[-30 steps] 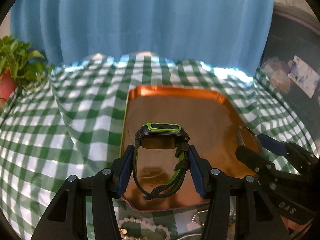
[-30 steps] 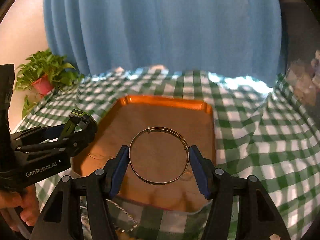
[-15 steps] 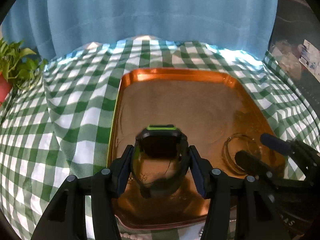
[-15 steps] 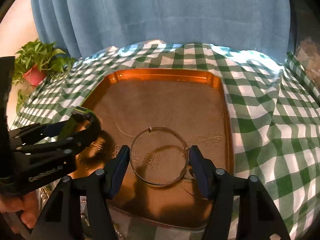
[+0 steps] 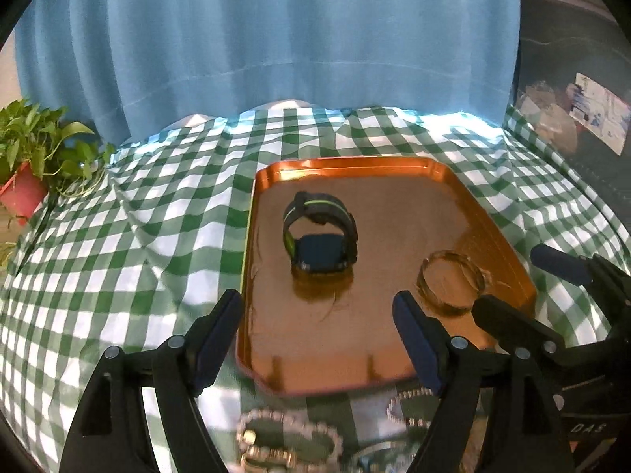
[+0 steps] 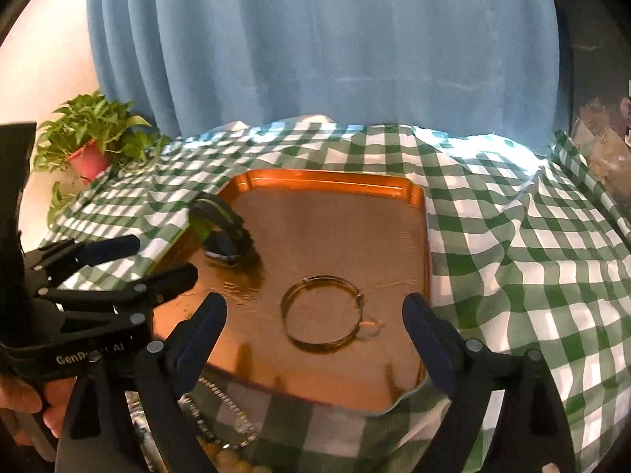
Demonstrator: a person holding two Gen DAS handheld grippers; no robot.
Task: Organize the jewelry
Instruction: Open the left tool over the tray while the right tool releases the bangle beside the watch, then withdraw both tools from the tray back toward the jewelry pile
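Black tools (image 5: 315,327) (image 6: 315,323) wide, empty.

One copper tray (image 5: 453,181) on the checked cloth (image 5: 118,236). In the tray, one black-and-green watch (image 5: 320,238) on the left and one thin bangle (image 6: 322,317) on the right. Near edge: at least two beaded strands (image 5: 288,439), blurred. One potted plant (image 6: 92,146) far left.

Both wrist cams look fwd-down, close over orange tray (image 5: 453,173) (image 6: 327,177); left cam from tray's left, right cam from right; shared: tray, curtain (image 5: 276,39) (image 6: 315,39).
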